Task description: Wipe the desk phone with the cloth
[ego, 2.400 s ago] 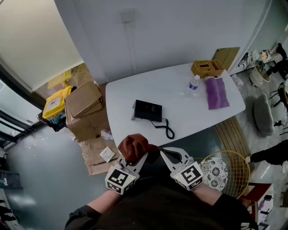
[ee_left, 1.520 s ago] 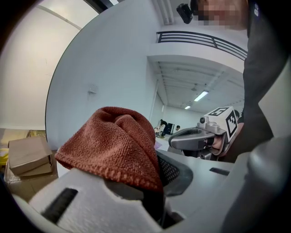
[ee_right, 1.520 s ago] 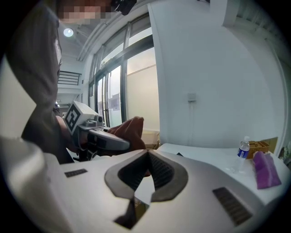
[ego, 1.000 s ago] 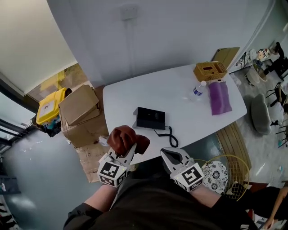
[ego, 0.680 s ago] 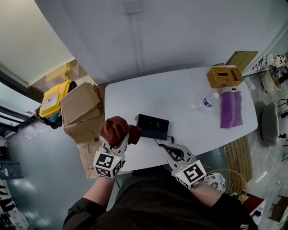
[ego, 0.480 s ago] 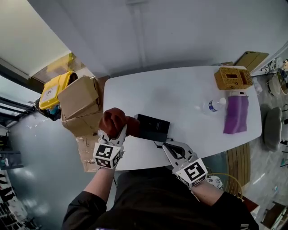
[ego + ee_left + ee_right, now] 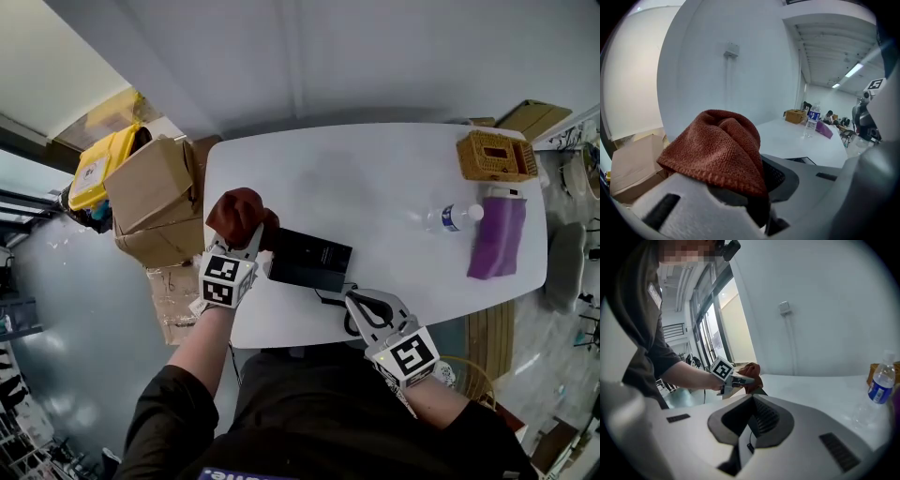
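My left gripper (image 7: 251,232) clamps the rust-red cloth (image 7: 233,210) beside the desk phone (image 7: 312,261) | my right gripper (image 7: 359,302): jaws together, empty.

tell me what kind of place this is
Probably an office or workroom, perhaps not fully set up: a white table with a desk phone, cardboard boxes stacked beside it, strip lights overhead.

One phone (image 7: 309,260), red cloth (image 7: 239,214) — perhaps two boxes (image 7: 150,183)
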